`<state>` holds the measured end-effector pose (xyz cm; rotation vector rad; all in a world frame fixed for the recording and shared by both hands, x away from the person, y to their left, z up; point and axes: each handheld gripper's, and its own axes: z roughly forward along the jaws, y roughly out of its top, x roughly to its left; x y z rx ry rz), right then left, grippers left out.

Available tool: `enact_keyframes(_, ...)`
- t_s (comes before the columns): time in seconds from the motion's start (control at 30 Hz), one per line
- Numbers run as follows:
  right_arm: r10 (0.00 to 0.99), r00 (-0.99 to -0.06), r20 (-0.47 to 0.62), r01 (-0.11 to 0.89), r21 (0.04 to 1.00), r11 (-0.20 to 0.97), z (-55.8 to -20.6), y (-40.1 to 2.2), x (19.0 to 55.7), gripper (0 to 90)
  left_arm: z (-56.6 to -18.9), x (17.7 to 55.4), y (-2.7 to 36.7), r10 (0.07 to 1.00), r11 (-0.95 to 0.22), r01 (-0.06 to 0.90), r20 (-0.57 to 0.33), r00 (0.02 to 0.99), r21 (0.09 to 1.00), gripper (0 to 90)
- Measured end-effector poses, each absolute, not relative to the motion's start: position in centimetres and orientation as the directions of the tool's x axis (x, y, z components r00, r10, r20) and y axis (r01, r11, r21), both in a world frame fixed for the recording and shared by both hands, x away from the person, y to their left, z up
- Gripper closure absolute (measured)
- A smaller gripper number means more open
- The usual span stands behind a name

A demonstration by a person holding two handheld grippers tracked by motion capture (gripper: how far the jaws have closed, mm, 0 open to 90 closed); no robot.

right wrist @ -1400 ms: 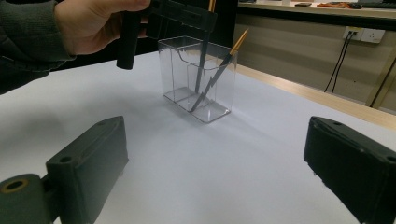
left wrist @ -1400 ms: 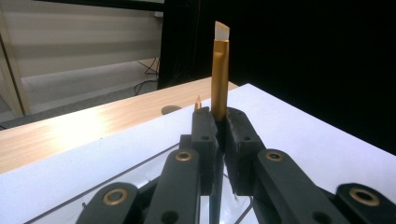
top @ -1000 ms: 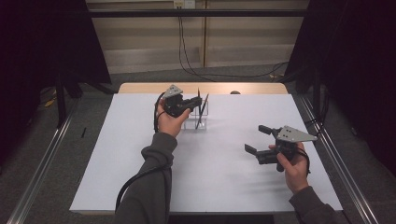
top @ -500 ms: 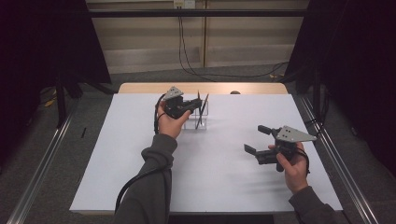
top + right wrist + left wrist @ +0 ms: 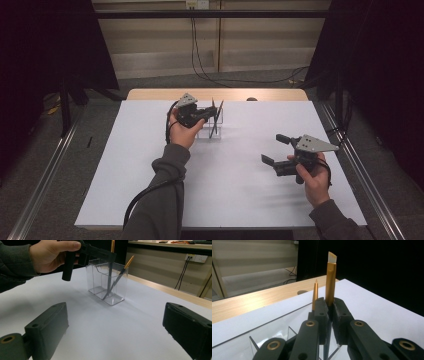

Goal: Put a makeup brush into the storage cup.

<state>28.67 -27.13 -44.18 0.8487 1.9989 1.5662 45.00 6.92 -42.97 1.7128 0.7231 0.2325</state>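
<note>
A clear plastic organiser [image 5: 206, 132] [image 5: 113, 297] [image 5: 287, 326] with compartments stands at the far middle of the white table. Two slim gold-handled brushes are in it. My left gripper [image 5: 213, 112] [image 5: 330, 305] is over the organiser and shut on the upright brush [image 5: 330, 282] [image 5: 110, 268], whose pale angled tip points up. The other brush [image 5: 124, 268] [image 5: 315, 293] [image 5: 219, 116] leans in the organiser, free. My right gripper [image 5: 272, 148] [image 5: 117, 325] is held above the table at the near right, jaws wide open and nothing between them, facing the organiser.
The white sheet [image 5: 240, 190] covers the table, and a bare wooden strip [image 5: 150, 94] runs along its far edge. A small dark object [image 5: 251, 99] lies on that strip. Metal rails [image 5: 365, 180] flank the table on both sides.
</note>
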Motion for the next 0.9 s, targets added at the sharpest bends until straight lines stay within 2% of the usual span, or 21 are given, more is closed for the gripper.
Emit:
enact_keyframes(0.5,0.714,-0.700,0.015,0.189,0.968,0.165,-44.17,-27.08,28.65,5.8,-43.23,44.95,6.79,0.578,-0.123,0.350,-0.219,0.786,0.929,82.5)
enact_keyframes(0.73,0.712,-0.702,0.016,0.188,0.968,0.164,-44.15,-27.08,28.65,5.7,-43.25,44.94,6.80,0.589,-0.131,0.340,-0.203,0.782,0.931,67.8)
enact_keyframes(0.9,0.709,-0.705,0.017,0.187,0.969,0.163,-44.18,-27.01,28.66,5.8,-43.14,44.86,6.96,0.593,-0.122,0.334,-0.202,0.780,0.935,62.8)
